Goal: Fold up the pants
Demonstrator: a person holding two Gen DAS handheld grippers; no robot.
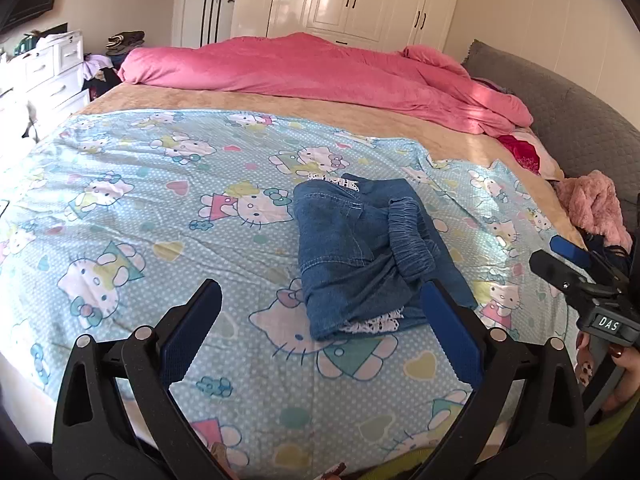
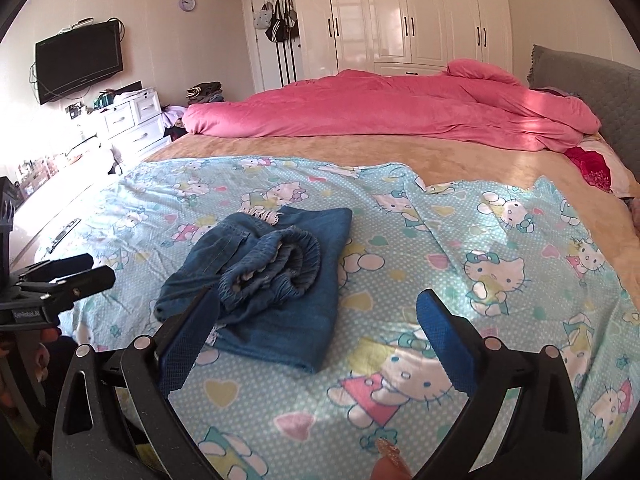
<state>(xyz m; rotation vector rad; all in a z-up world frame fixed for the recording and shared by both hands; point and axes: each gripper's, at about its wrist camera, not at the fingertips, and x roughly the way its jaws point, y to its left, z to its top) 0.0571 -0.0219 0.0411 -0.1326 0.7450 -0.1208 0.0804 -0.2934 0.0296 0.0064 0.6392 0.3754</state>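
Denim pants [image 1: 360, 256] lie folded into a compact bundle on the cartoon-cat sheet [image 1: 160, 184] that covers the near part of the bed, with the elastic waistband [image 2: 276, 268] rolled loosely on top and a bit of white lace trim [image 1: 374, 325] peeking out at the near edge. Both claws stand wide open and hold nothing: the left gripper [image 1: 320, 304] hangs just short of the bundle, which sits ahead and slightly to its right, while the right gripper [image 2: 316, 316] has the bundle ahead and to its left. So the pants lie between the two hands, long axis running away from them toward the pink duvet [image 2: 400, 112]. Judging by its tidy shape, folding looks nearly or fully done.
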